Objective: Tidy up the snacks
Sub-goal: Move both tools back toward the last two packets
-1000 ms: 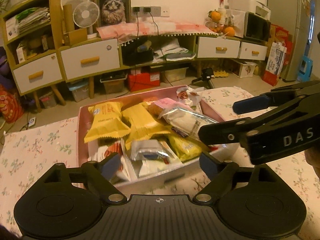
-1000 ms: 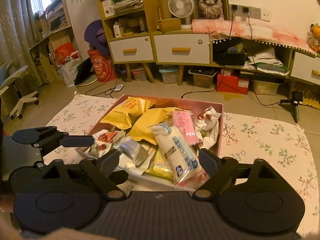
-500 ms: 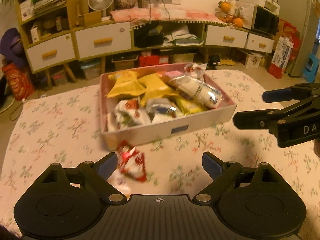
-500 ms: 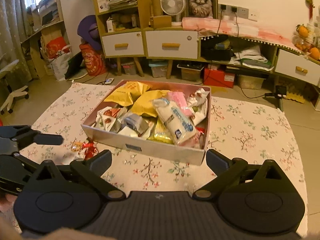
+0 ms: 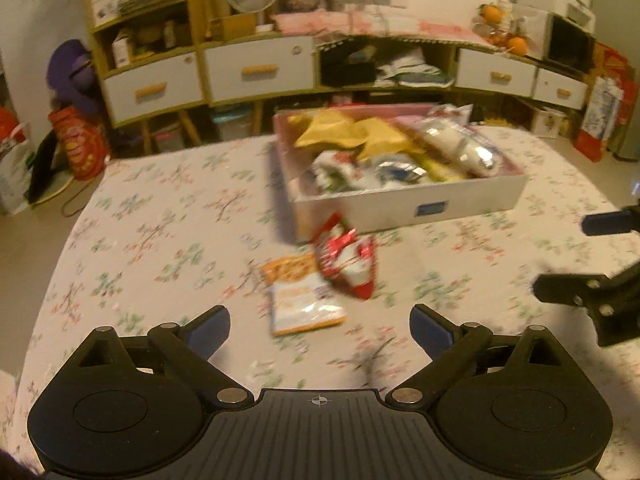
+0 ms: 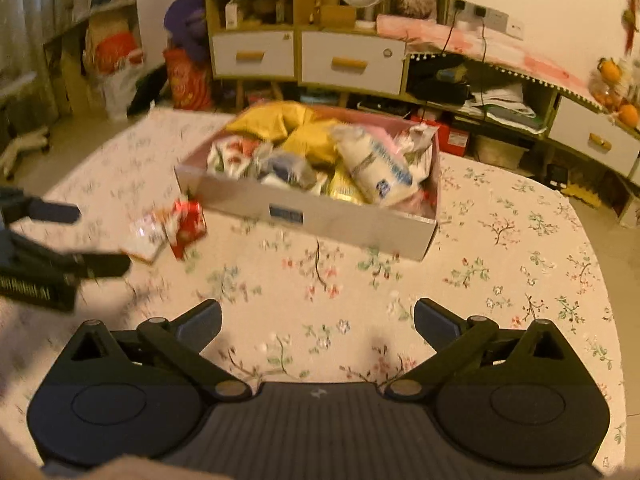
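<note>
In the left wrist view, the left gripper (image 5: 320, 330) hangs above the floral tablecloth (image 5: 168, 240) with its blue-padded fingers spread wide and nothing between them. Just ahead of it lie two loose snacks on the cloth: an orange-and-white packet (image 5: 302, 294) and, overlapping its far right corner, a red-and-white wrapper (image 5: 346, 262) whose upper end reaches the near left corner of the snack box (image 5: 400, 206). The box is white outside and pink inside, heaped with yellow bags (image 5: 344, 134), a long white-and-silver pack (image 5: 460, 148) and other blurred wrappers. The right gripper (image 5: 576, 256) enters from the right edge, near the box's right end, its two fingers apart. In the right wrist view, the right gripper (image 6: 318, 322) is over bare cloth in front of the box (image 6: 344, 220), fingers wide apart and empty. The red wrapper (image 6: 188, 226) and the orange-and-white packet (image 6: 146, 234) lie together to the left of the box's near left corner. The left gripper (image 6: 86, 240) comes in from the left edge, its fingers apart, the lower one close by the two loose snacks; whether it touches them is lost in blur. Behind the table stands a wooden cabinet with white drawers (image 6: 352, 64).
</note>
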Tool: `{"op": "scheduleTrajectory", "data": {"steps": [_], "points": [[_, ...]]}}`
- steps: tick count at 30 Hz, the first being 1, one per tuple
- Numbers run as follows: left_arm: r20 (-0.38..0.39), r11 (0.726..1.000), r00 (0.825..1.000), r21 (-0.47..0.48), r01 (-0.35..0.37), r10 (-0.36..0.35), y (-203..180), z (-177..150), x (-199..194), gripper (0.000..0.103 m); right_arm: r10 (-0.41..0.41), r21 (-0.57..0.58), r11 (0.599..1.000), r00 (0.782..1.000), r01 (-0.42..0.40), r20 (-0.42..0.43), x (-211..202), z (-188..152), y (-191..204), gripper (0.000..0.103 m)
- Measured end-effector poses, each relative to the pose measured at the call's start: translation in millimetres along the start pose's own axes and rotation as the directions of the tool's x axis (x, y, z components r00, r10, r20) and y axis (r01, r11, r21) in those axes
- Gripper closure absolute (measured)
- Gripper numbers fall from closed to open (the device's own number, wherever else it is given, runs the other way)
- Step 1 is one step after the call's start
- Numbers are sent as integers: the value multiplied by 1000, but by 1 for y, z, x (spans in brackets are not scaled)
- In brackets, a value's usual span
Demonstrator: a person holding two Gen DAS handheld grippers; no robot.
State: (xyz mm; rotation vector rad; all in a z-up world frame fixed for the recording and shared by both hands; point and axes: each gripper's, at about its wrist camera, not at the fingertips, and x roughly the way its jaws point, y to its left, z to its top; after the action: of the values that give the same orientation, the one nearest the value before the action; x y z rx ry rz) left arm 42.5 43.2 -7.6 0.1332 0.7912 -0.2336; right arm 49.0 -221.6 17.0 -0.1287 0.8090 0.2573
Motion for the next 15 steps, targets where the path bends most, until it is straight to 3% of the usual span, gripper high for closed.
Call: {"op": "scheduleTrajectory", "data": {"steps": [15], "points": [[-26, 997, 996, 0, -81, 81, 9, -7, 47, 9, -17, -44, 999, 997, 13, -75, 26, -3, 18, 0]]}}
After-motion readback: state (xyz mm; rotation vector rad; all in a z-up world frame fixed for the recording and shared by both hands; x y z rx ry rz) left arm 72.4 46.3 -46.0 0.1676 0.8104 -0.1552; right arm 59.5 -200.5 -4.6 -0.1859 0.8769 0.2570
